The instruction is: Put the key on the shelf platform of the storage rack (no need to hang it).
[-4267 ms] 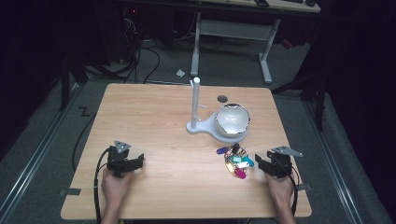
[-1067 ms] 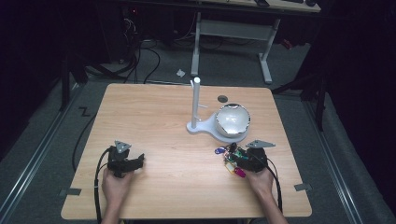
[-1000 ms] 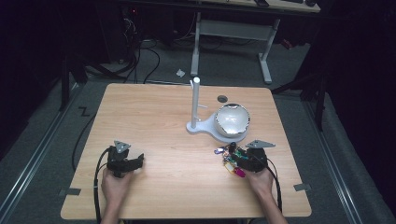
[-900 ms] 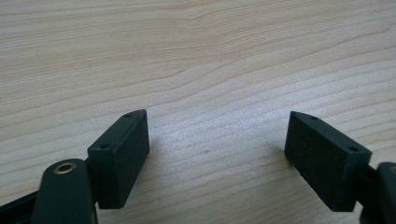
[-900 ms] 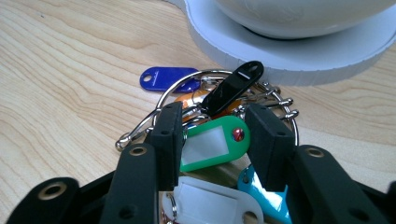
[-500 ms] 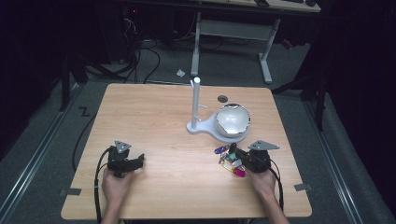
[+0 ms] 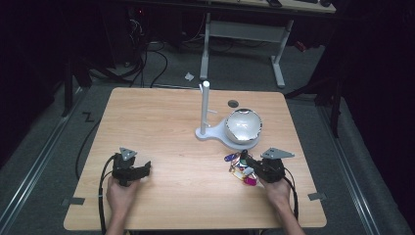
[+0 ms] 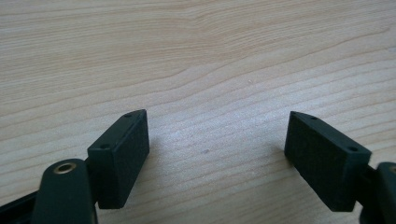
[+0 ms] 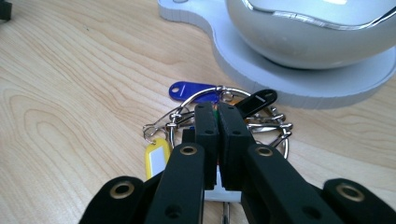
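Gripping: the right claw [image 9: 218, 122] is sitting on the bunch of key tags [image 9: 219, 116], jaws having just been closing, now pressed together with a sliver of green tag showing between them.
Left claw: the left claw [image 8: 217, 154] is resting low over bare wood, jaws spread wide, nothing between them.
Key tags: lying on the worktop [image 7: 161, 132], just in front of the white stand [image 7: 208, 132] carrying the silver bowl [image 7: 243, 125].
Tag colours: blue, yellow, black, pink.
Writing: the tags' label windows are showing no readable text.
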A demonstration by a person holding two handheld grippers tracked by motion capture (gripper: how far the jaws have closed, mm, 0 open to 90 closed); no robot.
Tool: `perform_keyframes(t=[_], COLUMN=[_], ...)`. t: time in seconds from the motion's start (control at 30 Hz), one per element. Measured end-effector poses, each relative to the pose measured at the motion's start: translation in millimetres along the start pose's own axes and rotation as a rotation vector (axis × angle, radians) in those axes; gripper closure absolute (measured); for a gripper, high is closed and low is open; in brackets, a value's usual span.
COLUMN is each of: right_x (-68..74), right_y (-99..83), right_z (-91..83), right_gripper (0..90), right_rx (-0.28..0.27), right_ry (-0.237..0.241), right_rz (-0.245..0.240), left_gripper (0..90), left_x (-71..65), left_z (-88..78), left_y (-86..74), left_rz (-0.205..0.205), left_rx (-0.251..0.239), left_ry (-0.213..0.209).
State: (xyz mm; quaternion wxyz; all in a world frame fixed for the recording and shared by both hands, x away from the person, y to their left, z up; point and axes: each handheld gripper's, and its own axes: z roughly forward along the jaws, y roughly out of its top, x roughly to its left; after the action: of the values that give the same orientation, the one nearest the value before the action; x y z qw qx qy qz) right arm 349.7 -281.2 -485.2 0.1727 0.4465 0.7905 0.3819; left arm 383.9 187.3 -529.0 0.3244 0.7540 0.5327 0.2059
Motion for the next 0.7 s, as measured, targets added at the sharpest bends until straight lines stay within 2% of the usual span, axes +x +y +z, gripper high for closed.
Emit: perform_keyframes(t=[0.2,0.4,0.7], right_x=[1.5,2.6,-0.2], right_y=[13.2,25.3,47.0], right_z=[-20.3,-32.7,-56.6], right_gripper=[88.7,88.8,88.8], right_rx=[-0.050,-0.058,-0.109], right_ry=[-0.006,-0.001,-0.003], right_rz=[-0.023,-0.048,-0.061], left_gripper=[22.4,22.3,22.3], left_x=[0.1,0.4,0.7], left_z=[0.0,-0.3,-0.4], left_y=[0.0,0.0,0.0], left_rz=[-0.001,-0.002,-0.003], left_rx=[0.000,0.001,0.001], left_ry=[-0.001,-0.003,-0.004])
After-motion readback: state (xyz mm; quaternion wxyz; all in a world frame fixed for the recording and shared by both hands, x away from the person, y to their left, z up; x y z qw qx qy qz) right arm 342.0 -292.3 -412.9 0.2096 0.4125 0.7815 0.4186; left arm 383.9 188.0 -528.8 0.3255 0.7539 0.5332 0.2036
